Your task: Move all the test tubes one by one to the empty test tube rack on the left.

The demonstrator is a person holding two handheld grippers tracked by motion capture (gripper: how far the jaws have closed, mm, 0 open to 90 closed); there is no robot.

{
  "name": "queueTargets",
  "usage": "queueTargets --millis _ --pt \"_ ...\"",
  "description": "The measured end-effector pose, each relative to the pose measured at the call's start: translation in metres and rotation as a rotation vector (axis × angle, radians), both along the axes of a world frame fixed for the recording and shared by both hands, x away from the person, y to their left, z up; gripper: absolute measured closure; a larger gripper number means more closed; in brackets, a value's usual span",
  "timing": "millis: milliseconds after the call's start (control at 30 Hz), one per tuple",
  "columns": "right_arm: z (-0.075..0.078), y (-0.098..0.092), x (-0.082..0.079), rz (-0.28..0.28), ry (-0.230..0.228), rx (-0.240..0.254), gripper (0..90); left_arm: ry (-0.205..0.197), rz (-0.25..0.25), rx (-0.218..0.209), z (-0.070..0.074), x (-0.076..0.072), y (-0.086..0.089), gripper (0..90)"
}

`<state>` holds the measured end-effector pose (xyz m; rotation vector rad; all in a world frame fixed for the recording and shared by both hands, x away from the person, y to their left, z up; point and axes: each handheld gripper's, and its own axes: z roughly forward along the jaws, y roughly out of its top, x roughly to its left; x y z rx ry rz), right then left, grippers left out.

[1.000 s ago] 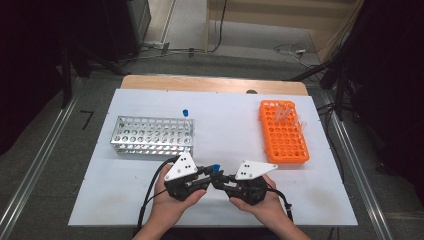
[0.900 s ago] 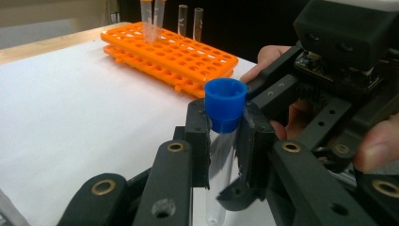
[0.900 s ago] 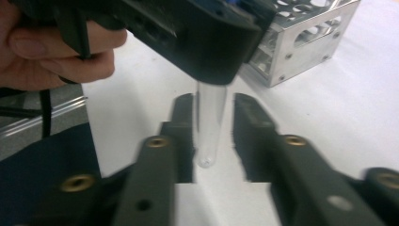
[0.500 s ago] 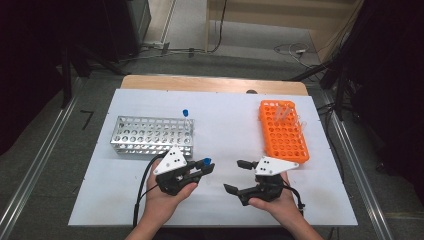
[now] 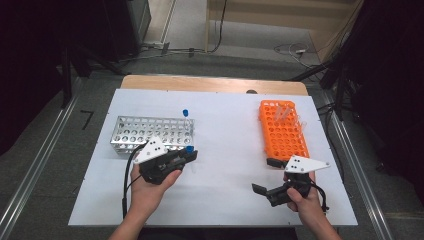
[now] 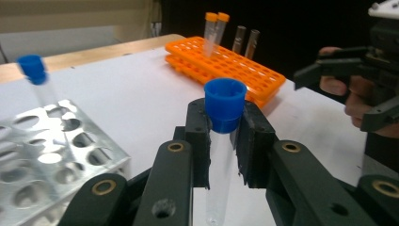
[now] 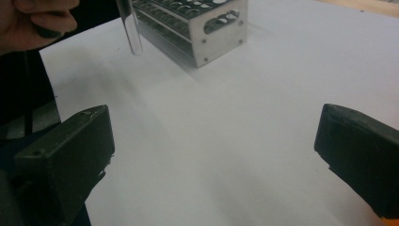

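A clear tube with a blue cap is clamped between the jaws of the left gripper, held just below the cap with its glass body running down between the black fingers. In the high view the tube sits just off the near right corner of the metal rack, above the white table rather than in any hole. A second blue-capped tube stands tilted in the rack's far right corner.

The right gripper is well apart from the left, near the table's front right. Its jaws have just been opening and now stand wide with nothing between them; in the right gripper view only bare table lies between its pads.

Just beyond it lies the orange rack, with a few tubes standing at its far end; two have orange caps, the others look uncapped, though they are too small to be sure.
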<state>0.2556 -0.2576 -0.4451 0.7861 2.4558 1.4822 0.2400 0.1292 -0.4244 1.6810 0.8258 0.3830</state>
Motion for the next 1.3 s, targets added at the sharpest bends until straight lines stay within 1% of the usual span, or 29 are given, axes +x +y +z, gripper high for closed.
queueTargets --millis 100,267,333,433,667,767,933,1000,1133,1167,1300 --pt "-0.003 -0.012 0.0 -0.022 0.009 -0.001 0.0 -0.018 0.028 0.005 0.004 0.003 0.007 76.9" --pt "-0.007 -0.028 0.0 -0.067 0.012 -0.015 0.0 -0.038 0.057 0.0 0.012 0.01 0.017 76.9" --pt "-0.009 -0.034 0.002 -0.082 0.011 -0.017 0.0 -0.038 0.067 -0.001 0.015 0.014 0.02 76.9" --pt "-0.009 -0.041 0.005 -0.102 0.012 -0.009 0.0 -0.041 0.085 0.002 0.018 0.021 0.025 76.9" --pt "-0.012 -0.057 0.011 -0.154 0.016 0.013 0.0 -0.043 0.132 -0.023 0.023 0.042 0.033 76.9" --pt "-0.013 -0.061 0.013 -0.17 0.014 0.015 0.0 -0.039 0.153 -0.022 0.024 0.052 0.035 76.9" --pt "-0.014 -0.064 0.014 -0.178 0.017 0.018 0.0 -0.038 0.192 -0.012 0.024 0.069 0.036 76.9" --pt "-0.014 -0.064 0.014 -0.178 0.016 0.016 0.0 -0.039 0.211 -0.016 0.023 0.076 0.036 77.0" --pt "-0.015 -0.064 0.014 -0.18 0.022 0.015 0.0 -0.028 0.248 -0.023 0.022 0.087 0.037 77.0" --pt "-0.015 -0.064 0.014 -0.18 0.021 0.015 0.0 -0.026 0.253 -0.031 0.021 0.09 0.037 77.0" --pt "-0.015 -0.064 0.015 -0.18 0.019 0.016 0.0 -0.026 0.277 -0.032 0.02 0.099 0.035 77.0"
